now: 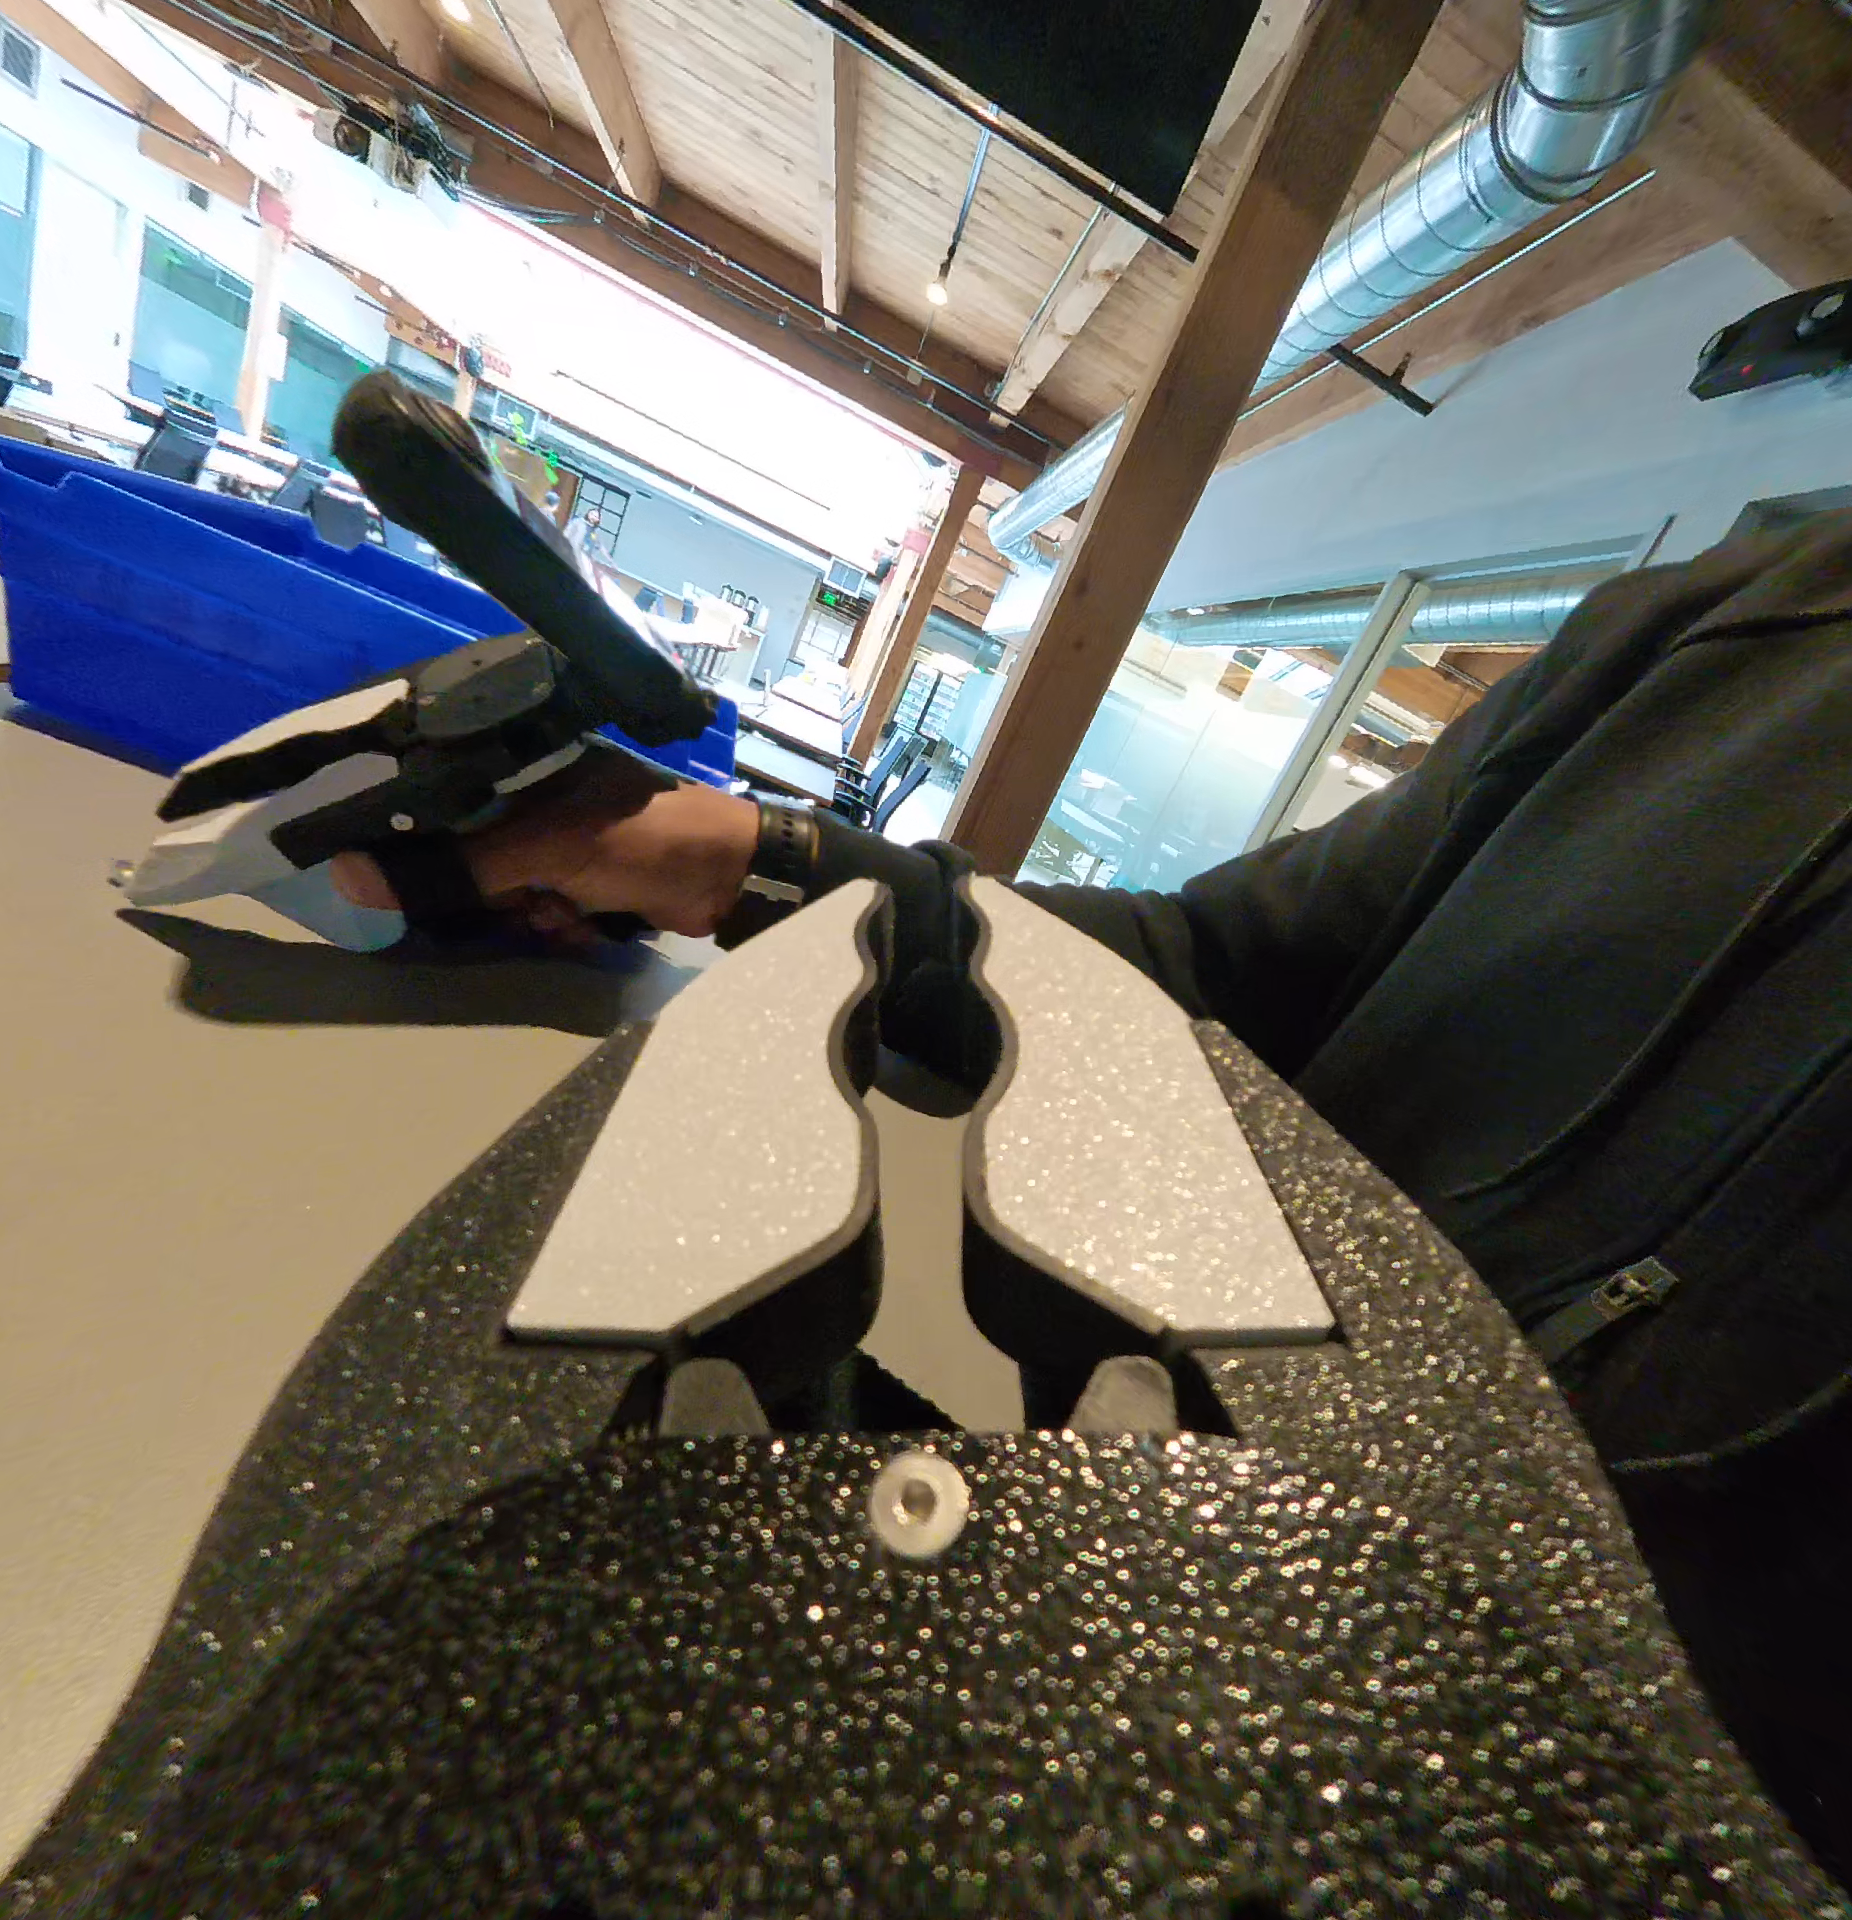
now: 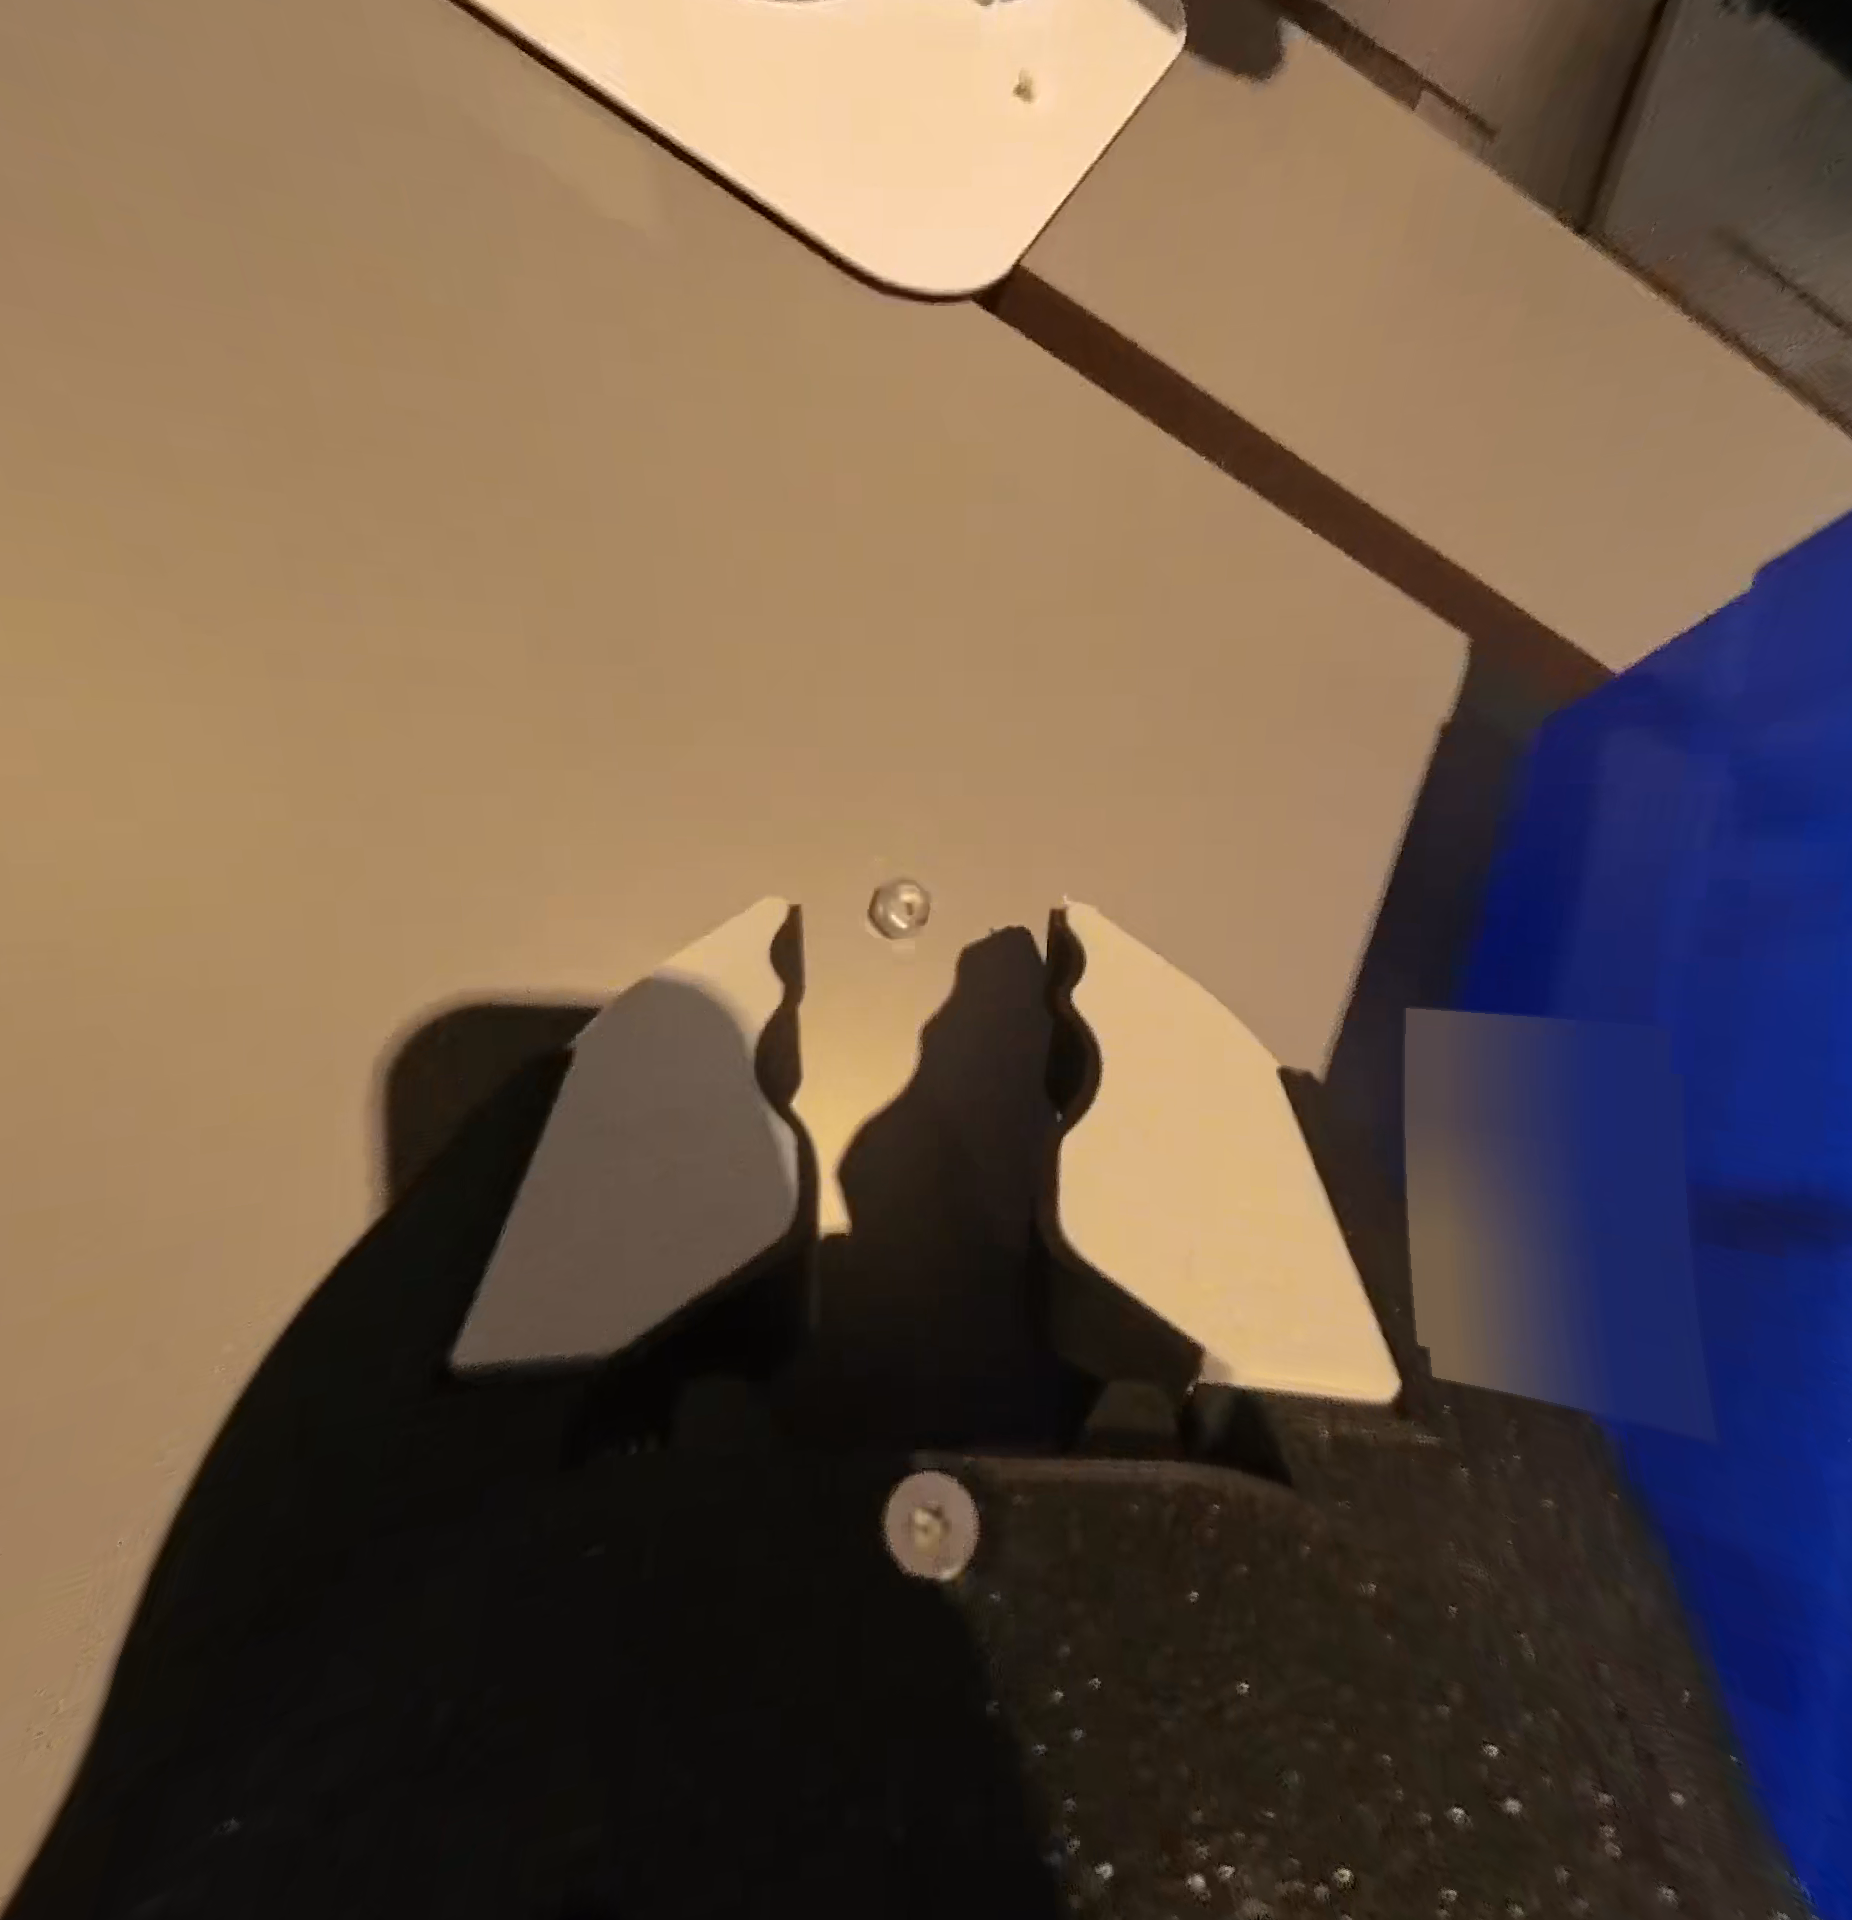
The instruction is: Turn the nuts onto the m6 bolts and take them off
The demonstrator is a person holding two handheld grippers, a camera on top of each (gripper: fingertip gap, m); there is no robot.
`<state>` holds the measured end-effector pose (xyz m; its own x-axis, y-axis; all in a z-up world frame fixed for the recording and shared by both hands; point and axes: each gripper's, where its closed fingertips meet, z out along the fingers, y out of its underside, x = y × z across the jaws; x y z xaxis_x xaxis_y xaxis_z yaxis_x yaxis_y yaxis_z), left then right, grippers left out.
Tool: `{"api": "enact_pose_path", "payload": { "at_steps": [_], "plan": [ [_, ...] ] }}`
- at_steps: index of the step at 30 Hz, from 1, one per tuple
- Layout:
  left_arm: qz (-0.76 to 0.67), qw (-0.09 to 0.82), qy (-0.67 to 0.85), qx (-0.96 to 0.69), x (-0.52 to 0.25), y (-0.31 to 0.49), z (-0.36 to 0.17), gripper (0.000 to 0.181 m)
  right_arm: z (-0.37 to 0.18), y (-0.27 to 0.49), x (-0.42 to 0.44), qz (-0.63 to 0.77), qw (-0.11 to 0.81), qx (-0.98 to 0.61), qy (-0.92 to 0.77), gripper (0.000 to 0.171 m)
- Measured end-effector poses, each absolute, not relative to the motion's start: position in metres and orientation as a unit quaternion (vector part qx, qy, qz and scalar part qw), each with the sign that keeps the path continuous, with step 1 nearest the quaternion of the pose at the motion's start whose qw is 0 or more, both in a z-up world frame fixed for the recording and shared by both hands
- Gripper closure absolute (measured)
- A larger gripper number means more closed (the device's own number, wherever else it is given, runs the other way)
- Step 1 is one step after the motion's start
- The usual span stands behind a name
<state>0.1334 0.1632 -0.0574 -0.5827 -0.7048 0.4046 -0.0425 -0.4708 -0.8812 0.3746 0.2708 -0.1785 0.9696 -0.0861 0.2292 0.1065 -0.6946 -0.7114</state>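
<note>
A small silver nut (image 2: pixel 899 907) lies on the beige table (image 2: pixel 382 623), just ahead of my right gripper (image 2: pixel 922 916) and between its fingertips. The right gripper is open and low over the table, with the nut untouched. In the left wrist view the right gripper (image 1: pixel 148 868) rests tip-down on the table in a person's hand, with a silver speck (image 1: pixel 122 868) at its tip. My left gripper (image 1: pixel 927 888) is tilted up off the table toward the person's black sleeve. Its fingers stand a narrow gap apart with nothing between them. No bolt shows.
A blue bin (image 1: pixel 174 623) stands on the table behind the right gripper and also shows at the right (image 2: pixel 1680 935). A white rounded plate (image 2: pixel 849 135) lies at the far end. A dark seam (image 2: pixel 1265 468) divides the tabletops. The person's black jacket (image 1: pixel 1524 935) fills the right side. My hands' fingertips stand some 30 cm from each other.
</note>
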Motion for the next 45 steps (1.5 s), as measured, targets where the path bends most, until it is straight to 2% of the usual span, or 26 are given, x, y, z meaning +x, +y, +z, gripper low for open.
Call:
{"api": "enact_pose_path", "payload": {
  "at_steps": [6,7,8,17,24,26,28,29,32,36,39,42,45],
  "plan": [
    [-0.769,0.214,0.449,-0.403,0.133,0.169,-0.055,0.171,-0.183,0.277,0.37,-0.086,0.38,-0.921,0.008,0.146],
    [-0.769,0.214,0.448,-0.403,0.133,0.169,-0.055,0.171,-0.184,0.277,0.371,-0.091,0.377,-0.922,0.009,0.152],
    [-0.769,0.213,0.448,-0.403,0.133,0.169,-0.055,0.171,-0.184,0.277,0.372,-0.099,0.373,-0.922,0.006,0.17],
    [-0.772,0.215,0.445,-0.401,0.132,0.169,-0.054,0.171,-0.182,0.276,0.368,-0.091,0.384,-0.919,-0.015,0.171],
    [-0.769,0.215,0.449,-0.401,0.132,0.168,-0.054,0.171,-0.126,0.269,0.382,-0.049,0.5,-0.863,0.058,0.171],
    [-0.768,0.215,0.451,-0.401,0.132,0.168,-0.055,0.171,-0.134,0.264,0.378,-0.015,0.476,-0.876,0.07,0.168],
    [-0.767,0.215,0.453,-0.4,0.132,0.167,-0.055,0.171,-0.15,0.256,0.375,-0.018,0.439,-0.895,0.073,0.148],
    [-0.767,0.215,0.453,-0.4,0.132,0.167,-0.055,0.171,-0.155,0.253,0.376,-0.031,0.432,-0.898,0.075,0.144],
    [-0.766,0.214,0.455,-0.4,0.132,0.166,-0.055,0.171,-0.164,0.243,0.382,-0.069,0.413,-0.904,0.082,0.142],
    [-0.764,0.213,0.46,-0.399,0.132,0.164,-0.056,0.171,-0.184,0.237,0.389,-0.105,0.369,-0.92,0.08,0.142],
    [-0.765,0.212,0.458,-0.399,0.132,0.165,-0.055,0.171,-0.185,0.239,0.388,-0.106,0.365,-0.922,0.079,0.148],
    [-0.767,0.212,0.455,-0.4,0.132,0.166,-0.055,0.171,-0.185,0.241,0.387,-0.113,0.366,-0.921,0.073,0.162],
    [-0.767,0.211,0.456,-0.4,0.132,0.166,-0.055,0.171,-0.185,0.243,0.387,-0.115,0.364,-0.922,0.069,0.163]
  ]
}}
